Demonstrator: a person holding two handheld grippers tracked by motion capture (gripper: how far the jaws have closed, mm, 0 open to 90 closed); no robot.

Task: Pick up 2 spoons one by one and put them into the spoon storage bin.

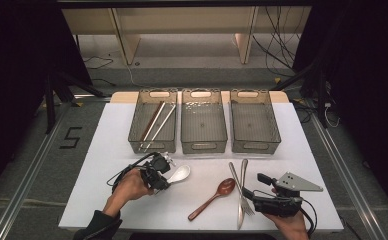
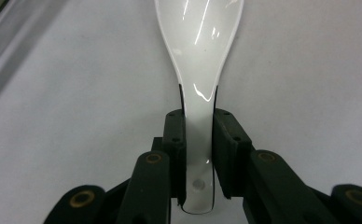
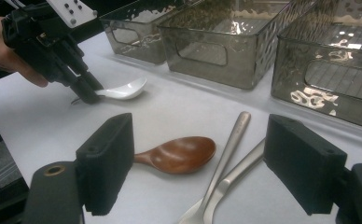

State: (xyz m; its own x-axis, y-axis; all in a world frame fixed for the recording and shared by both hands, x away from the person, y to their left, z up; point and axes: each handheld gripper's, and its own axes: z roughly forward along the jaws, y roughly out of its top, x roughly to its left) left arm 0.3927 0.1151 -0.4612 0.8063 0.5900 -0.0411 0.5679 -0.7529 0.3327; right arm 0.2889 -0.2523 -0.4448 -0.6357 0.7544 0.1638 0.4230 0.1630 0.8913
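We are squeezing the handle of the white spoon (image 2: 198,60) with our left gripper (image 2: 198,158), and in the left gripper view the two black pads are pressing on both sides of it, low in the middle of the frame. We are holding it by the thin end because the round bowl end is too wide and slippery to pinch, so the bowl is sticking out toward the top of the frame. In the high view the white spoon (image 1: 180,173) is lying on the white table (image 1: 107,145) a little left of the middle, just below the left bin (image 1: 153,121). We think we are getting ready to lift it into a bin. Our right gripper (image 3: 200,172) is waiting with its jaws spread wide and nothing between them, hanging over the things at the lower right of the high view. We guess it is staying there so it is close to its next pick. Now we are counting. We are seeing three clear bins in a row at the top of the table, with the middle bin (image 1: 204,121) and the right bin (image 1: 255,121) looking empty. Two chopsticks (image 1: 157,124) are lying in the left one. On the table we are seeing one white spoon, one brown wooden spoon (image 1: 215,196) and two metal pieces (image 1: 242,192) crossing each other, one of them a fork.
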